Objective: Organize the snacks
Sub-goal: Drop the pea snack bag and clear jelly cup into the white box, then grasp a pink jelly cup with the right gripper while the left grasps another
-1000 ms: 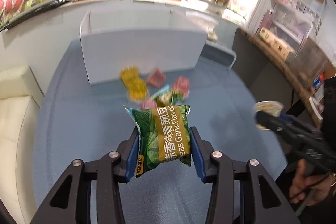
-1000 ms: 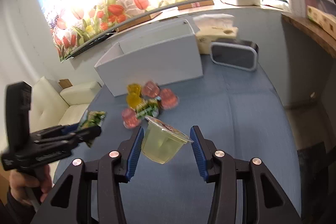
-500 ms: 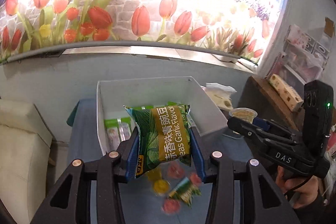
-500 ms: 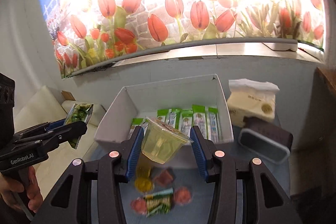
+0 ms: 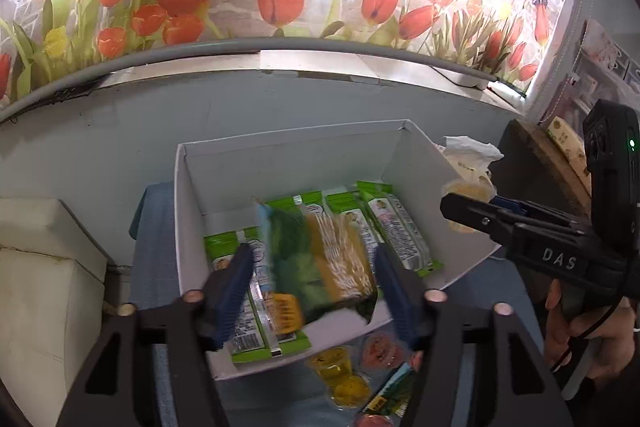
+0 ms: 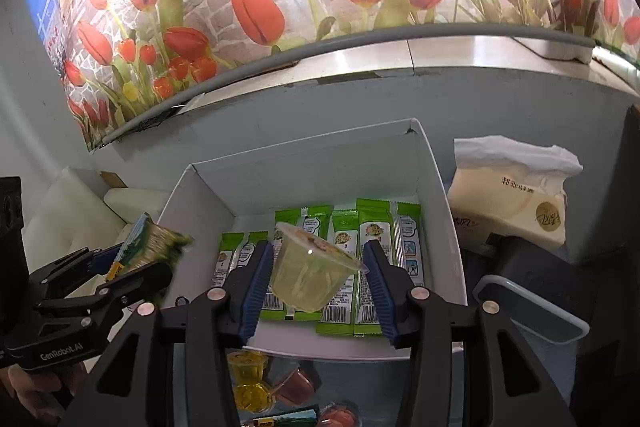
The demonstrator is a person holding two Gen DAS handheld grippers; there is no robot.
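Observation:
A white box (image 5: 288,155) (image 6: 320,155) holds several green snack bars (image 5: 396,227) (image 6: 372,239). My left gripper (image 5: 310,267) hangs over the box with its jaws spread; the green pea packet (image 5: 320,255) is blurred between them and looks loose, no pad pressing it. It also shows at the left of the right wrist view (image 6: 152,239). My right gripper (image 6: 318,267) is over the box, its pads a little off a pale jelly cup (image 6: 312,275); the cup also shows in the left wrist view (image 5: 468,191).
Yellow and red jelly cups (image 5: 348,379) (image 6: 248,379) and another green packet (image 5: 392,395) lie on the blue table in front of the box. A tissue pack (image 6: 512,195) and a dark tray (image 6: 532,303) sit right of the box. A white sofa (image 5: 44,267) is left.
Both grippers have moved forward and down over the box. The left jaws have widened and the pea packet is blurred, slipping down. The right jaws have also widened around the cup.

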